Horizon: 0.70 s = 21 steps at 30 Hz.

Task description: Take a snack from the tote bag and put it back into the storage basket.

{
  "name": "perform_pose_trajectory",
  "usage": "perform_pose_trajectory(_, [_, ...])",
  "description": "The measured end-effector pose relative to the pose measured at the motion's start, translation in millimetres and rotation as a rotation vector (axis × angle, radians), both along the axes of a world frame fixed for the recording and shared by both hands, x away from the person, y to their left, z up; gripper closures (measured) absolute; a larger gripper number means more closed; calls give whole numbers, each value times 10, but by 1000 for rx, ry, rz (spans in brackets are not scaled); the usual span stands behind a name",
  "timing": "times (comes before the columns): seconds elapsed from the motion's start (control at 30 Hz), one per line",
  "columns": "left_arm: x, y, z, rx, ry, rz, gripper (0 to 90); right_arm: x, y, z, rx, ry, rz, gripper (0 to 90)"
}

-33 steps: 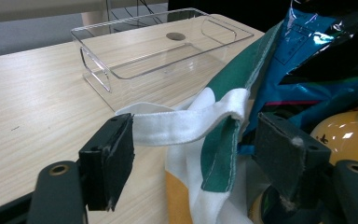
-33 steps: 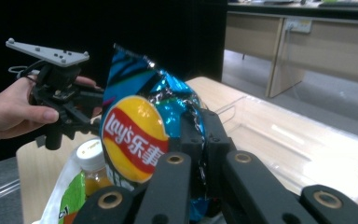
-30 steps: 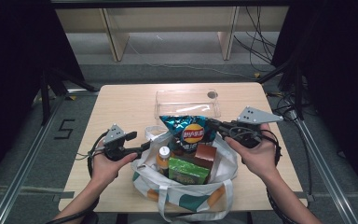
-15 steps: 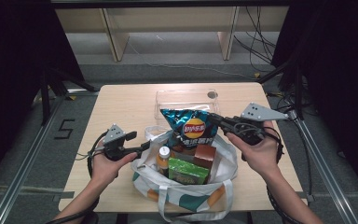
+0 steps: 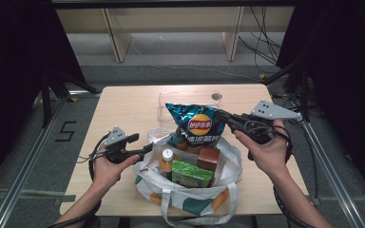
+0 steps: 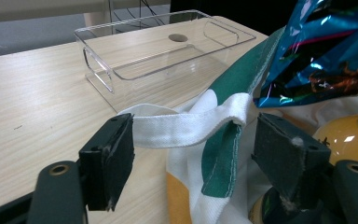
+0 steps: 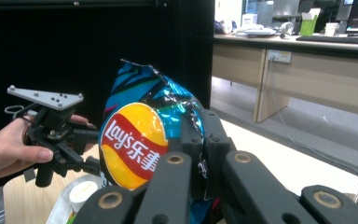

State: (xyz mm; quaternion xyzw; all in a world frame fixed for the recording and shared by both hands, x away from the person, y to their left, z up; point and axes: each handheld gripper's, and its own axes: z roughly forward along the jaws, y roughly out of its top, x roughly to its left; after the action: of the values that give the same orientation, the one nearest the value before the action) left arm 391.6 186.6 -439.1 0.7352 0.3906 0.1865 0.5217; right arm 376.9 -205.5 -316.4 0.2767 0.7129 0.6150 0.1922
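Observation:
A blue Lay's chips bag [image 5: 197, 124] hangs tilted over the far rim of a white tote bag [image 5: 190, 199] with green and orange patches. My right gripper [image 5: 221, 116] is shut on the chips bag's [image 7: 135, 140] right edge, its jaws [image 7: 200, 135] pinching the foil. My left gripper [image 5: 145, 148] is at the tote's left rim. Its jaws [image 6: 193, 154] stand wide open, with the tote's white strap [image 6: 186, 126] lying loose between them. In the tote stand an orange bottle with a white cap [image 5: 167, 159], a green box [image 5: 190, 173] and a brown box [image 5: 208, 156].
A clear plastic tray [image 5: 190, 100] lies on the wooden table [image 5: 128, 107] just beyond the tote, seen close in the left gripper view [image 6: 158, 51]. A dark round hole [image 5: 216, 96] marks the tabletop near the tray. Bare wood stretches at the left and far right.
My right gripper has carried the chips bag a little up and toward the far side of the tote. The left gripper has stayed at the tote's rim.

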Motion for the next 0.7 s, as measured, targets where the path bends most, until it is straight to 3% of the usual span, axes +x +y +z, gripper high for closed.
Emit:
perform_pose_trajectory(0.1, [1, 0, 0, 1, 0, 0, 282, 14, -8, 36, 8, -36, -10, 900])
perform_pose_trajectory(0.13, [2, -1, -1, -1, 1, 1, 282, -15, -8, 52, 12, 2, -12, 900])
perform_pose_trajectory(0.27, [2, 2, -2, -1, 1, 0, 282, 22, -24, 88, 4, -47, -22, 900])
perform_pose_trajectory(0.3, [2, 2, -1, -2, 0, 0, 282, 11, -17, 94, 17, -18, -19, 900])
perform_pose_trajectory(0.37, [2, 1, -1, -2, 0, 1, 282, 22, -31, 104, 11, -37, -27, 900])
perform_pose_trajectory(0.43, [2, 1, -3, -1, 1, 0, 282, 16, -29, 114, 25, -22, -22, 900])
perform_pose_trajectory(0.47, [2, 1, -2, -2, 1, 1, 282, 29, -41, 119, 17, -47, -28, 900])
perform_pose_trajectory(0.57, [0, 0, 0, -3, 1, 3, 282, 10, -43, 138, 32, -21, -35, 900])
perform_pose_trajectory(0.6, [0, 0, 0, -4, 1, 4, 282, 23, -50, 146, 27, -42, -36, 900])
perform_pose_trajectory(0.7, [1, 2, 0, -7, 1, 7, 282, 27, -56, 165, 35, -39, -31, 900])
